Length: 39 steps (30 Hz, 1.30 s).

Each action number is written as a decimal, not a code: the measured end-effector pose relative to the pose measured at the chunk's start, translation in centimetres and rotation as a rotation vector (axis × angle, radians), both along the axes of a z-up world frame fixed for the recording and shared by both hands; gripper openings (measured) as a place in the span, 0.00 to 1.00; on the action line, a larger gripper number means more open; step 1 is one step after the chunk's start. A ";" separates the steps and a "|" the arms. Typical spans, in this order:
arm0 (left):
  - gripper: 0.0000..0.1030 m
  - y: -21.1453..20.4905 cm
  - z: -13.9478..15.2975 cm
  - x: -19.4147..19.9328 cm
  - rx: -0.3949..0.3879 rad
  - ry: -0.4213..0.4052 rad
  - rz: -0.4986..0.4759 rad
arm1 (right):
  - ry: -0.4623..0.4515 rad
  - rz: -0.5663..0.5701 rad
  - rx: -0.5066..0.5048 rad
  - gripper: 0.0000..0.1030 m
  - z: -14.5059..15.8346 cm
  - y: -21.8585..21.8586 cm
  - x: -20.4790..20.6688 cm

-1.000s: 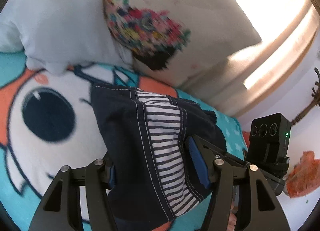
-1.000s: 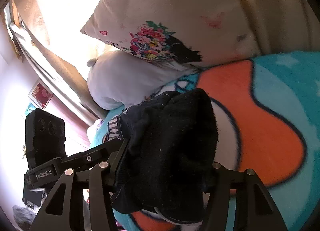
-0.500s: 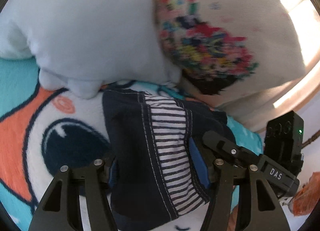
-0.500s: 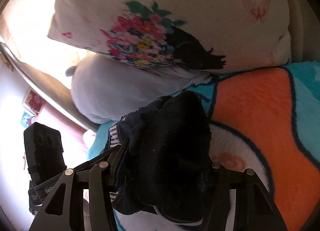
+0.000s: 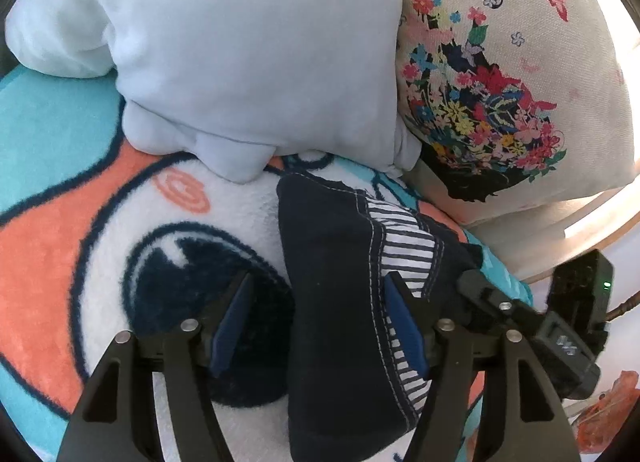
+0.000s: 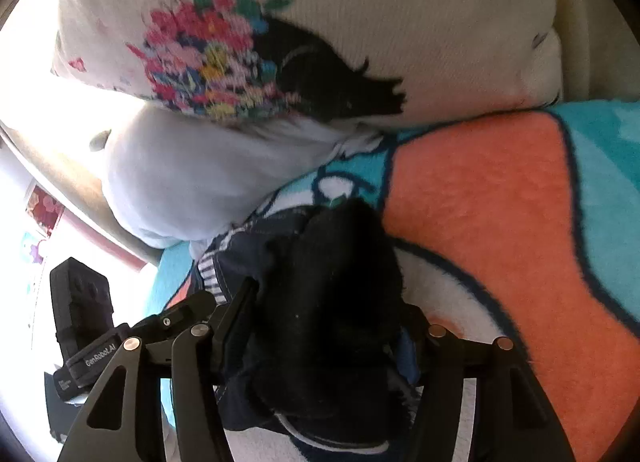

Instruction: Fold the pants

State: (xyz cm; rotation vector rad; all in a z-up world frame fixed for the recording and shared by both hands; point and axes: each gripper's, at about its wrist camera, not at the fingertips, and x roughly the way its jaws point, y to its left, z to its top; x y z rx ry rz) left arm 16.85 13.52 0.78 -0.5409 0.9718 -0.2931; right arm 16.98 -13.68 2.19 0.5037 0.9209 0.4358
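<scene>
The dark navy pants (image 5: 332,302), folded into a bundle with a striped lining showing, lie on the cartoon blanket (image 5: 60,242) just short of the pillows. My left gripper (image 5: 318,278) straddles one end, its jaws opening. The left blue pad (image 5: 230,318) stands off the cloth and the right pad touches it. In the right wrist view the pants (image 6: 332,310) bulge between the fingers of my right gripper (image 6: 326,302). Its jaws are opening too, and the cloth still fills the gap against both fingers. Each view shows the other gripper (image 5: 520,314) (image 6: 172,318) close alongside.
A pale blue pillow (image 5: 248,53) and a cream floral pillow (image 5: 500,81) lean just beyond the pants. The bed's wooden frame (image 5: 592,229) runs along the edge by the floral pillow. An orange object (image 5: 612,402) lies off the bed at the lower right.
Both grippers carried the pants forward and down toward the pillows, and the bundle now rests on the blanket. The left jaws have widened, leaving a gap at the left pad.
</scene>
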 end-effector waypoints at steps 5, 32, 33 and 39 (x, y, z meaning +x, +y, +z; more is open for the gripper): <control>0.68 0.2 0.6 -1.3 0.035 0.005 0.026 | -0.065 -0.037 -0.031 0.70 1.9 -0.9 -1.8; 0.74 -4.7 4.6 -14.9 0.434 -0.170 0.187 | -0.105 -0.072 -0.329 0.76 0.8 -0.5 -11.7; 0.75 -4.9 4.9 -15.4 0.452 -0.186 0.202 | -0.109 -0.075 -0.330 0.76 0.9 -0.6 -12.1; 0.80 -5.4 6.3 -17.7 0.528 -0.248 0.249 | -0.124 -0.082 -0.329 0.78 1.2 -0.6 -13.8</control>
